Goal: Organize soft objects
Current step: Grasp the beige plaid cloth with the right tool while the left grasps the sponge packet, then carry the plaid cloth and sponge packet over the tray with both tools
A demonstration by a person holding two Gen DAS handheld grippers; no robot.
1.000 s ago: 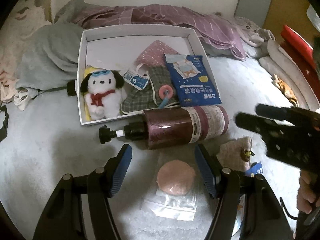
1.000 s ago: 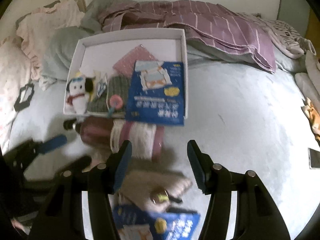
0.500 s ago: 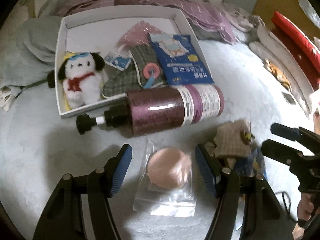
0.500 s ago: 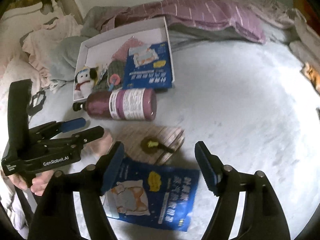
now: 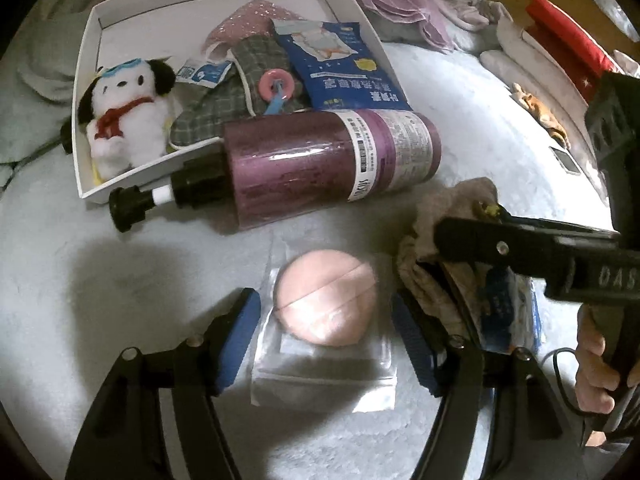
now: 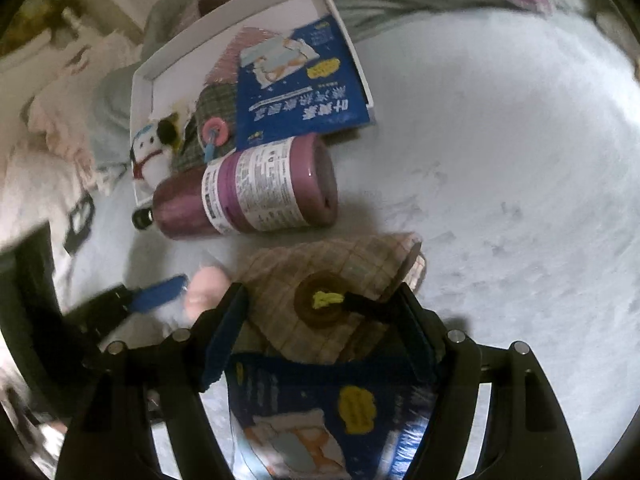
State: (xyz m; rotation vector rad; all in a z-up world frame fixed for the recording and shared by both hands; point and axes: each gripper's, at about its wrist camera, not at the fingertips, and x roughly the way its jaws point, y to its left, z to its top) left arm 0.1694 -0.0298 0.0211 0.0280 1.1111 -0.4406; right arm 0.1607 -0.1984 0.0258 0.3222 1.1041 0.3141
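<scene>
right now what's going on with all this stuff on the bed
A person is sorting soft things into a white box. The left gripper, jaws opening, straddles a bagged pink puff without pressing it. The right gripper, open, brackets a beige checked pouch. A plush dog is already boxed; a purple pump bottle lies alongside.

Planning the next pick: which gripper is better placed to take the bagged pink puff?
Left. The left gripper has its open jaws on either side of the pink puff; the right gripper straddles the beige pouch.
</scene>
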